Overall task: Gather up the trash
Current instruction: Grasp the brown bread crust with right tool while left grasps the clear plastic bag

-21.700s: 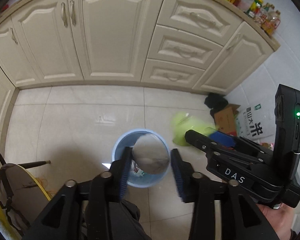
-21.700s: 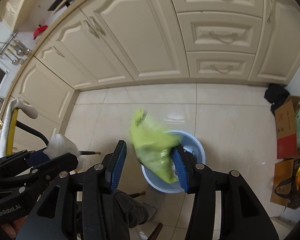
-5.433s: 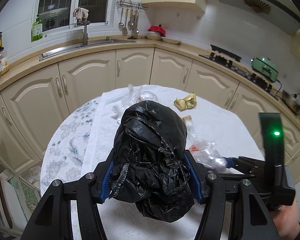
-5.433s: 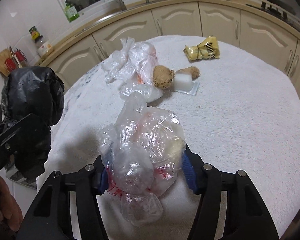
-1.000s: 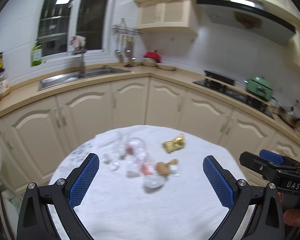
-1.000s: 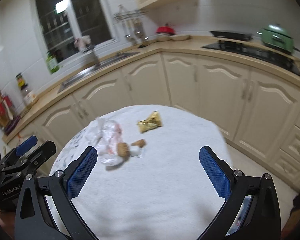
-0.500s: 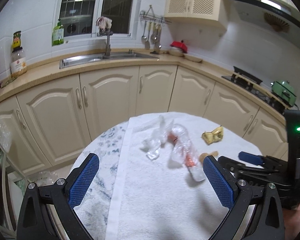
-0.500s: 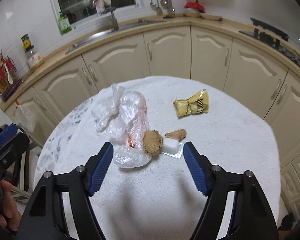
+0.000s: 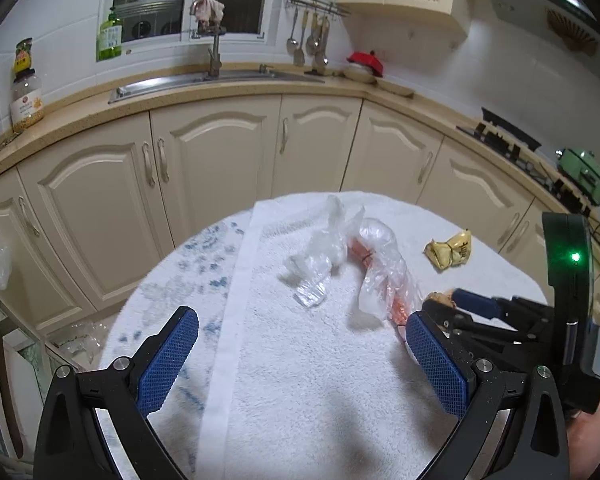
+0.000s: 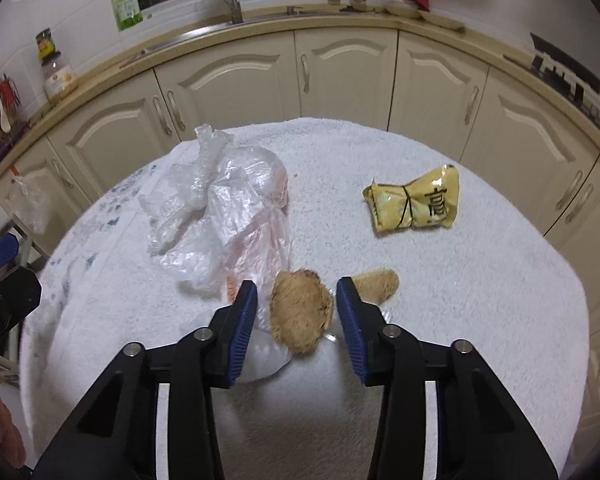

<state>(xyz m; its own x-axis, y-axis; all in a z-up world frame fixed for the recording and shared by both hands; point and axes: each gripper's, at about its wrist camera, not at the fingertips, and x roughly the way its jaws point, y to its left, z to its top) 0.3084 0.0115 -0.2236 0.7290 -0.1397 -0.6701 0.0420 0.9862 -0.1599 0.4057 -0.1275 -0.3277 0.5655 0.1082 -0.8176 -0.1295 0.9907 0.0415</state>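
Note:
Trash lies on a round table under a white towel (image 10: 480,300). A brown fuzzy lump (image 10: 300,310) sits between the pads of my right gripper (image 10: 296,322), which is open around it with gaps on both sides. A second brown piece (image 10: 376,284) lies just right of it. Crumpled clear plastic bags (image 10: 220,216) lie to the left, and a yellow snack wrapper (image 10: 416,200) to the far right. My left gripper (image 9: 300,360) is wide open and empty above the towel, short of the plastic bags (image 9: 340,260). The right gripper shows in the left wrist view (image 9: 440,308).
Cream kitchen cabinets (image 9: 204,168) curve behind the table, with a sink and tap (image 9: 214,68) on the counter above. A stove (image 10: 564,72) sits on the counter at the right. A glass shelf unit (image 9: 28,356) stands left of the table.
My right gripper has moved forward and down and narrowed around the brown lump. My left gripper stays wide open and has come a little closer to the table.

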